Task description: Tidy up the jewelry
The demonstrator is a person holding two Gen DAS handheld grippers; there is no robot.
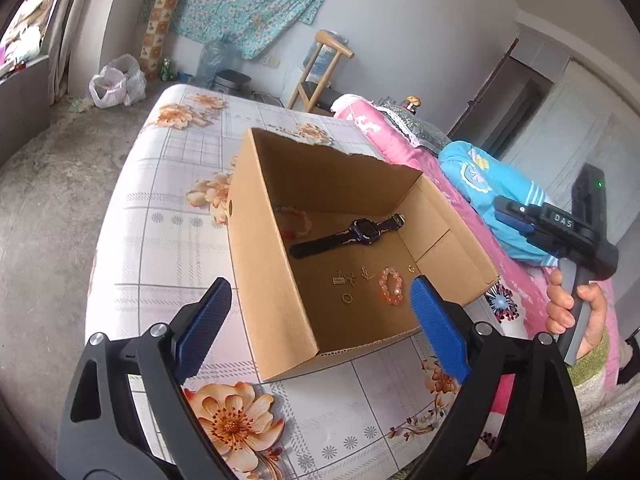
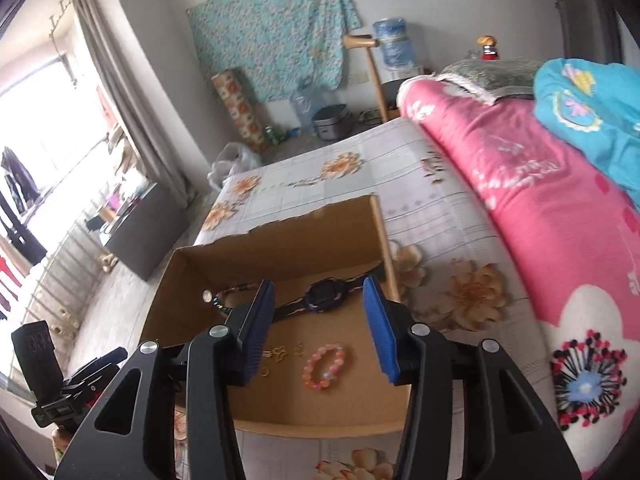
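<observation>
An open cardboard box (image 1: 264, 264) sits on a floral bed sheet. Inside lie a dark watch (image 1: 352, 234), a pink bead bracelet (image 1: 390, 285), several small gold earrings (image 1: 345, 280) and another beaded bracelet (image 1: 294, 220) at the back. My left gripper (image 1: 320, 320) is open and empty, just above the box's near corner. My right gripper (image 2: 318, 328) is open and empty over the box, with the watch (image 2: 324, 295) and pink bracelet (image 2: 324, 366) between its fingers. The box wall also shows in the right wrist view (image 2: 280, 248).
A folded pink quilt (image 2: 540, 200) with a blue garment (image 2: 592, 100) lies along the right of the bed. The right hand and its gripper handle (image 1: 576, 240) show in the left wrist view. A wooden chair (image 1: 320, 76) and plastic bags (image 1: 116, 82) stand beyond the bed.
</observation>
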